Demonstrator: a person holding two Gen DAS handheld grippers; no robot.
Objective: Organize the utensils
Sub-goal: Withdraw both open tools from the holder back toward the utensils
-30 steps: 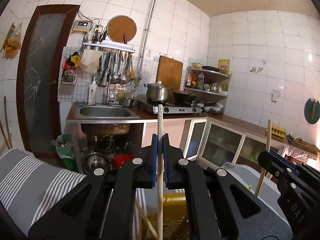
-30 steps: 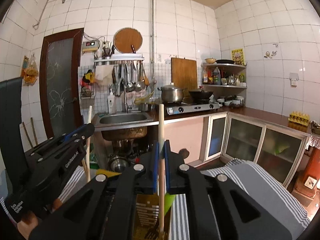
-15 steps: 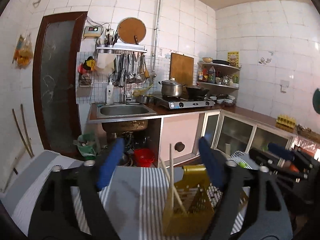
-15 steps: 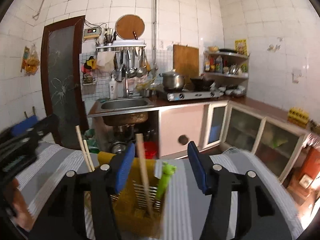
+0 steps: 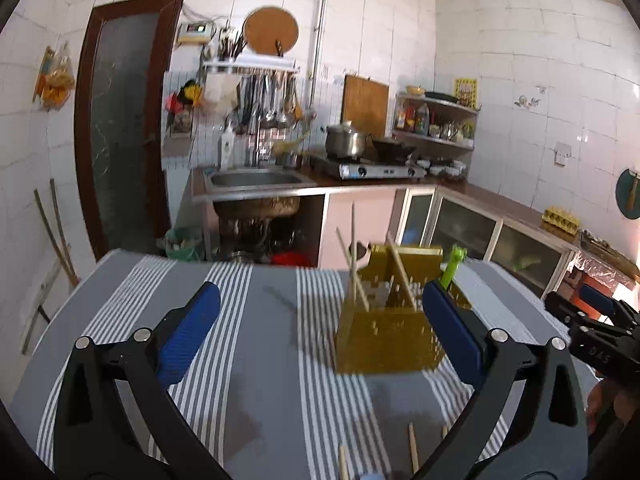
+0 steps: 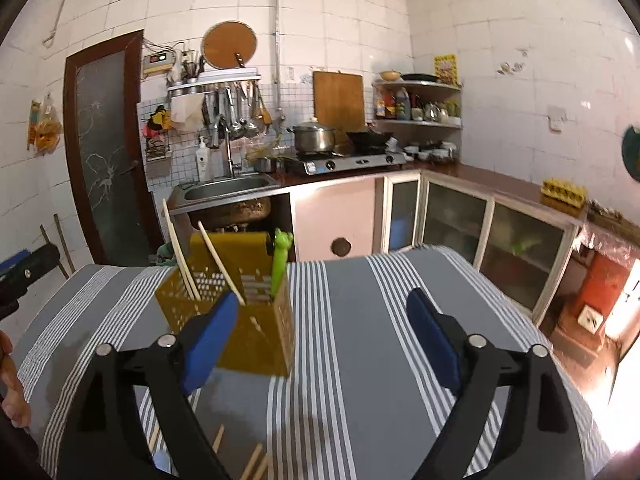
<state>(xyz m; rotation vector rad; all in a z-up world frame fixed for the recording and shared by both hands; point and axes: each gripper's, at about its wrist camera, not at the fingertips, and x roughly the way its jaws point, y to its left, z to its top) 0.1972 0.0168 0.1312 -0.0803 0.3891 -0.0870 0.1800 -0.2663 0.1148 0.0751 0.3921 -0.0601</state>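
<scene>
Both grippers [image 5: 320,326] [image 6: 318,334] level over table – fingers wide, empty.

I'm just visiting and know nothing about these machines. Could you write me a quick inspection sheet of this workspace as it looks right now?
Surface: table under a grey striped cloth.
Job's things: yellow holder standing on the cloth, with chopsticks and a green utensil upright in it; loose chopsticks lying at the near edge.
Clutter: nothing seen beyond those.
Grippers: left gripper and right gripper both open, fingers empty.
Cables: nothing seen on the table.
Surroundings: tiled kitchen, sink, stove with pot.
</scene>
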